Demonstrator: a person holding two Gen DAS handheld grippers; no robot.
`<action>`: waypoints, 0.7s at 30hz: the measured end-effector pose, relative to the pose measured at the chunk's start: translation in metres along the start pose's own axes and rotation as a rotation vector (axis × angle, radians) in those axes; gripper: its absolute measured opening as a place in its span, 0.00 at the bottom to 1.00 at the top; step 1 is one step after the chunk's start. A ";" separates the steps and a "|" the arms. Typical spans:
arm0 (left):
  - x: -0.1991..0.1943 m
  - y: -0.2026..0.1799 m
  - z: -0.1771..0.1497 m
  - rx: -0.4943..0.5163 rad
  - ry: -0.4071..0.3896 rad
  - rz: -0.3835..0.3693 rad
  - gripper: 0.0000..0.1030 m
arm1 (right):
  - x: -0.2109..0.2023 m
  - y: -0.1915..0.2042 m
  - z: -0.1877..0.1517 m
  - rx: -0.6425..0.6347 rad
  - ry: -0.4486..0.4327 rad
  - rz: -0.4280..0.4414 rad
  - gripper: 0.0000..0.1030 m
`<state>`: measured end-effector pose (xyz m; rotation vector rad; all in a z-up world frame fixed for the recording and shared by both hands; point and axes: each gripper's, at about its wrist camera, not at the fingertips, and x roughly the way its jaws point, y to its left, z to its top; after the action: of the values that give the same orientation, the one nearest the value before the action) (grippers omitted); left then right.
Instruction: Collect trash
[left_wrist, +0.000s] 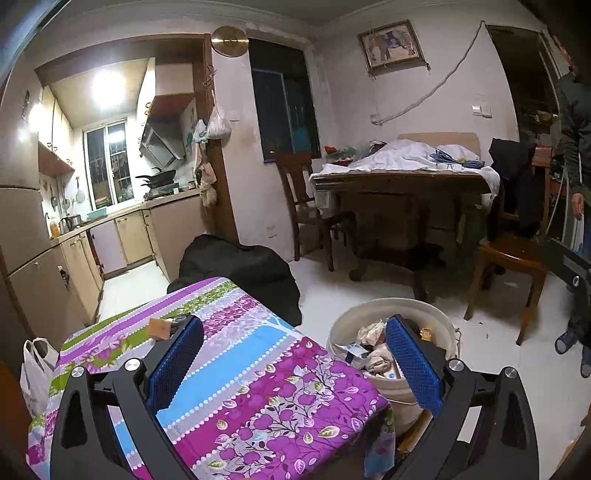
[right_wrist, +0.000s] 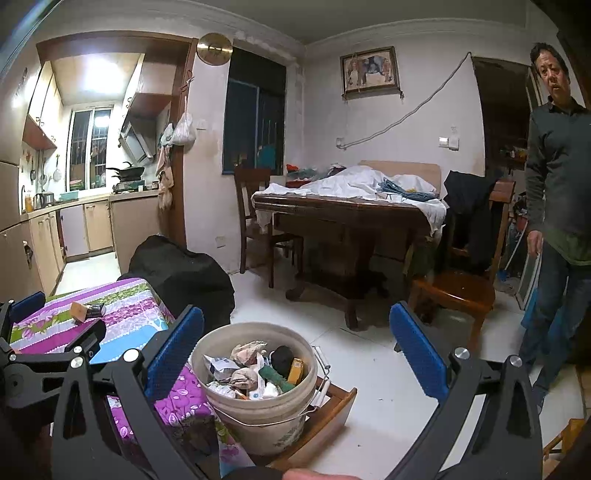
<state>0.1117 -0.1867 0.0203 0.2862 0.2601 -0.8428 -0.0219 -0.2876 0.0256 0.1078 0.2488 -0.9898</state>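
— while both grippers hang above the floral purple-and-blue tablecloth (left_wrist: 258, 373), what are the fingers doing?
— left gripper (left_wrist: 295, 365) is spread wide, holding nothing; right gripper (right_wrist: 297, 354) likewise, jaws apart.
— and the trash?
— crumpled paper and wrappers (right_wrist: 255, 369) fill the round beige plastic bucket (right_wrist: 258, 432), just beside the cloth's corner. a small brown block (right_wrist: 78, 312) lies on the cloth's far end.

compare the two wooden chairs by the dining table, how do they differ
The left chair is dark brown with a bare back, at the table's window end. The right chair is lighter, orange-brown, with a black jacket draped over its back. Both have empty seats.
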 end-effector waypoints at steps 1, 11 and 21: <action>0.000 0.000 0.000 0.000 0.002 -0.001 0.95 | 0.000 -0.001 0.000 0.003 0.003 0.000 0.95; -0.001 -0.001 -0.006 0.012 0.001 -0.006 0.95 | 0.001 -0.004 -0.002 0.013 0.009 -0.007 0.95; -0.001 -0.004 -0.012 0.053 0.021 -0.036 0.95 | 0.010 0.002 -0.011 0.012 0.064 -0.025 0.95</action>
<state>0.1068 -0.1844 0.0093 0.3412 0.2632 -0.8838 -0.0167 -0.2927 0.0128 0.1475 0.3036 -1.0137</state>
